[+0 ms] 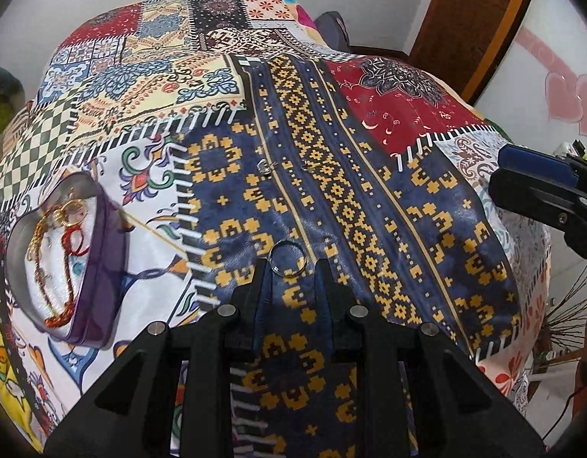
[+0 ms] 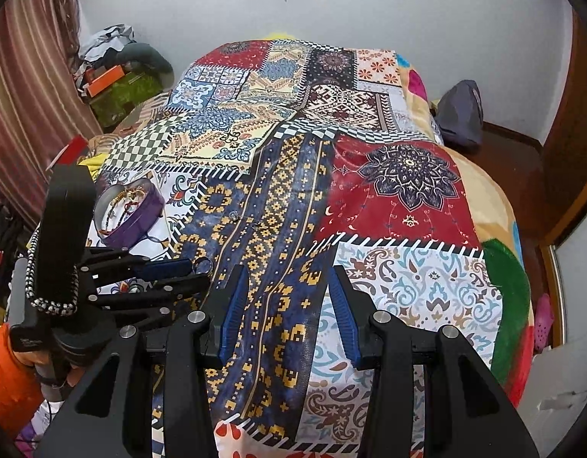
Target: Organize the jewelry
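A thin silver ring [image 1: 287,263] lies on the blue-and-yellow strip of the patchwork bedspread [image 1: 388,114]. My left gripper [image 1: 293,265] is open, its fingertips on either side of the ring and wider apart than it. In the right wrist view the ring [image 2: 203,265] sits at the tips of the left gripper [image 2: 200,273]. A purple heart-shaped tin [image 1: 98,267] to the left holds gold and red chains. Two small silver pieces [image 1: 264,168] lie farther up the strip. The right gripper [image 2: 287,269] hovers open and empty over the bedspread [image 2: 407,175], right of the tin [image 2: 140,217].
The bed fills both views. A heap of clothes and boxes [image 2: 114,76] and a striped curtain [image 2: 22,95] stand to its left. A grey bag [image 2: 461,114] and a wooden door [image 2: 571,152] are to the right. An orange sleeve [image 2: 7,374] shows behind the left gripper.
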`<state>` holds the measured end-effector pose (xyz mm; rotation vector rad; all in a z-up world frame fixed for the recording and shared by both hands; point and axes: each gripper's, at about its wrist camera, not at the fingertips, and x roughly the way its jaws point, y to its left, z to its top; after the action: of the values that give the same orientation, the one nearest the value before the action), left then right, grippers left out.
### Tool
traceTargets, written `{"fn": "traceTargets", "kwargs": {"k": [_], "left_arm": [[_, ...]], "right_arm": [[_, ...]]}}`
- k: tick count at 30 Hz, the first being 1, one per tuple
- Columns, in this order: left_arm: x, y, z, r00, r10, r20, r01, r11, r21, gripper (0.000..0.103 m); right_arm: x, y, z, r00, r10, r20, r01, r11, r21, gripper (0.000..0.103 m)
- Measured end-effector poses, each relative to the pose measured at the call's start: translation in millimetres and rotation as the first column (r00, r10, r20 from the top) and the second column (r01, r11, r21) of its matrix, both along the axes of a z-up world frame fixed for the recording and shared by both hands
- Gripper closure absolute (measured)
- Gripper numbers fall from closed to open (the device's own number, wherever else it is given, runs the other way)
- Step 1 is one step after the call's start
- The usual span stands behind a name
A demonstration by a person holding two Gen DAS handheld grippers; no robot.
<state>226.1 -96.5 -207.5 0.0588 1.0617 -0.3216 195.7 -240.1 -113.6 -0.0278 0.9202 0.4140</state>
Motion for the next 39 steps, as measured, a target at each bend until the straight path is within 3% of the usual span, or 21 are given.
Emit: {"fn": "traceTargets", "kwargs": {"k": [12, 28, 32, 39], "left_arm": [[9.6, -2.4, 1.6, 0.999, 0.010, 0.050, -0.011, 1.000, 0.016, 0.083], [26.9, 69.4, 62.3, 0.963, 0.163, 0.214, -0.157, 0.987, -0.045, 0.083], [24.2, 75.4, 59.9, 0.962, 0.167, 0.218, -0.161, 0.986, -0.049, 0.083], [24.0, 74.6, 51.8, 0.964, 0.153, 0.216, -0.147, 0.988, -0.043, 0.083]], "right_arm": [[7.1, 3.6, -3.0, 1.000, 0.015, -0.012, -0.015, 1.000, 0.006, 0.063], [51.0, 67.2, -12.9, 0.988, 0.151, -0.007, -0.152, 0.988, -0.028, 0.063], [65.8, 82.4, -26.3, 0.980, 0.195, -0.048, -0.198, 0.979, -0.049, 0.078], [74.9, 100.6, -48.3, 0.964, 0.247, -0.096, -0.256, 0.962, -0.093, 0.085]]}}
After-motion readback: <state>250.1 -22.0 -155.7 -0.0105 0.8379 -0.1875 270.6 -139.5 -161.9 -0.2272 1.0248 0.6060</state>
